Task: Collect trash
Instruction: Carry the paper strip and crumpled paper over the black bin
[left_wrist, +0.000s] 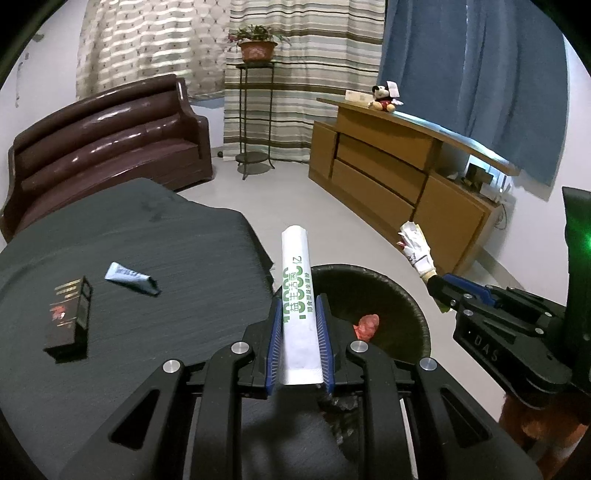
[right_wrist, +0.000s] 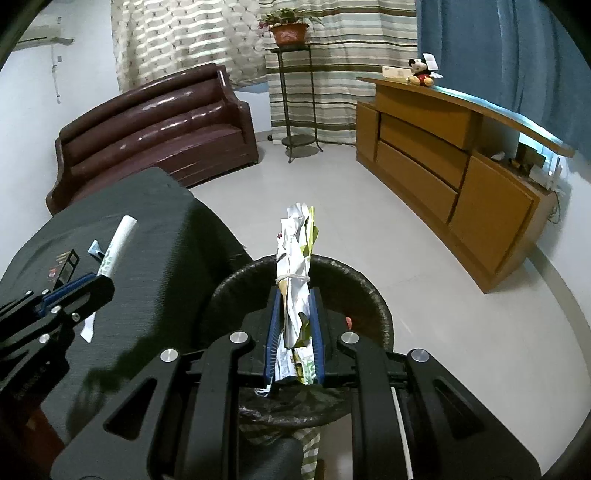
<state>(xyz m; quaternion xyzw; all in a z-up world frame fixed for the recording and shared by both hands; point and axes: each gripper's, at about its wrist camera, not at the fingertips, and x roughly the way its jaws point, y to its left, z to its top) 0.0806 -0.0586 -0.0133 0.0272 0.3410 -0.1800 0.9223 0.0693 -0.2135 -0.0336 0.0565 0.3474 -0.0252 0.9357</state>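
My left gripper (left_wrist: 298, 317) is shut on a white sachet with green print (left_wrist: 297, 295), held over the near rim of the black-lined trash bin (left_wrist: 413, 314). The bin holds a red wrapper (left_wrist: 366, 325). My right gripper (right_wrist: 295, 314) is shut on a crumpled bundle of paper wrappers tied with a rubber band (right_wrist: 295, 258), held above the bin (right_wrist: 376, 306). The right gripper also shows in the left wrist view (left_wrist: 439, 291), with its bundle (left_wrist: 415, 249). The left gripper (right_wrist: 92, 280) and its sachet (right_wrist: 117, 240) show in the right wrist view.
On the dark table (left_wrist: 166, 240) lie a flattened blue tube (left_wrist: 131, 282) and a dark cigarette box (left_wrist: 68, 319). A brown leather sofa (left_wrist: 110, 147), a plant stand (left_wrist: 255, 110) and a wooden cabinet (left_wrist: 388, 166) stand on the pale floor beyond.
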